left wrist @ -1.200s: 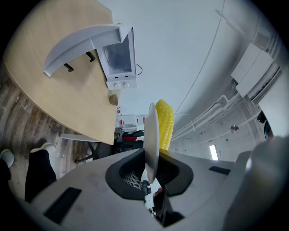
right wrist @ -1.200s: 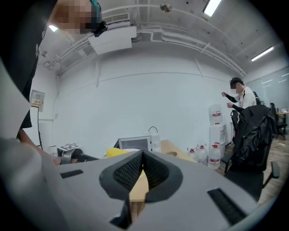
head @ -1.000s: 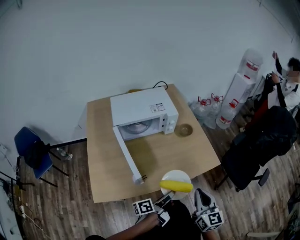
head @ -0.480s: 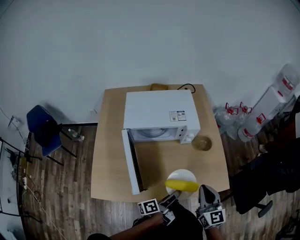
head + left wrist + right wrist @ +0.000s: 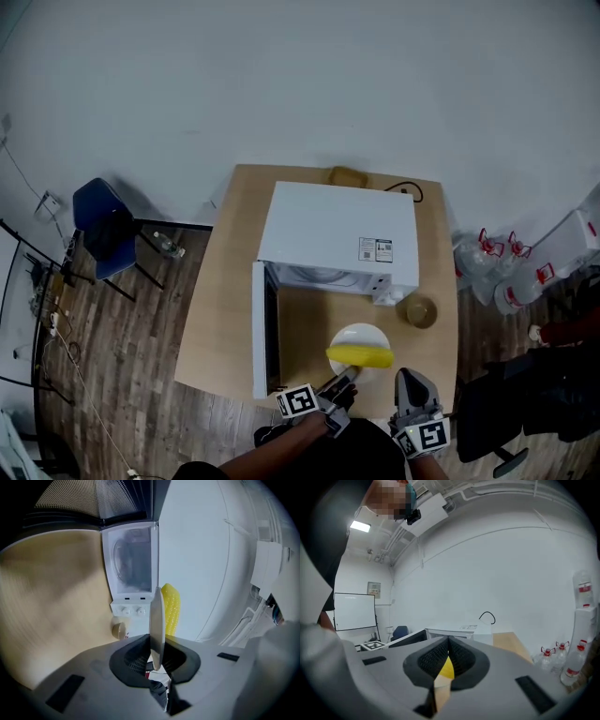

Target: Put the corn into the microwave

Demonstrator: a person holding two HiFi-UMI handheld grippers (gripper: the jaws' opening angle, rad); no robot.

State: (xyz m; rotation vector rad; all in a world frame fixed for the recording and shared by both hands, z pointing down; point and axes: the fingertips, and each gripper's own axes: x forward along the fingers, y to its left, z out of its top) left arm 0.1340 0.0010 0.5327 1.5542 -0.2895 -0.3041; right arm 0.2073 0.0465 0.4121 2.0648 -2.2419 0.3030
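White plate (image 5: 157, 616) pinched by left gripper (image 5: 155, 645); right gripper (image 5: 448, 645) closed.

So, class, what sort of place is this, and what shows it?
Probably an office or lab room, not a kitchen: a whiteboard on the wall, big water bottles standing nearby, and the microwave on a plain wooden table.

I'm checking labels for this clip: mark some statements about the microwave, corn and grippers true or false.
1. The microwave door stands open. True.
2. The corn lies on a white plate. True.
3. The right gripper clamps the plate. False: the left gripper grips its rim; the right gripper is shut on nothing.
4. The corn is inside the microwave. False: it is outside, in front of the opening.
5. A brown bowl sits on the table beside the microwave. True.
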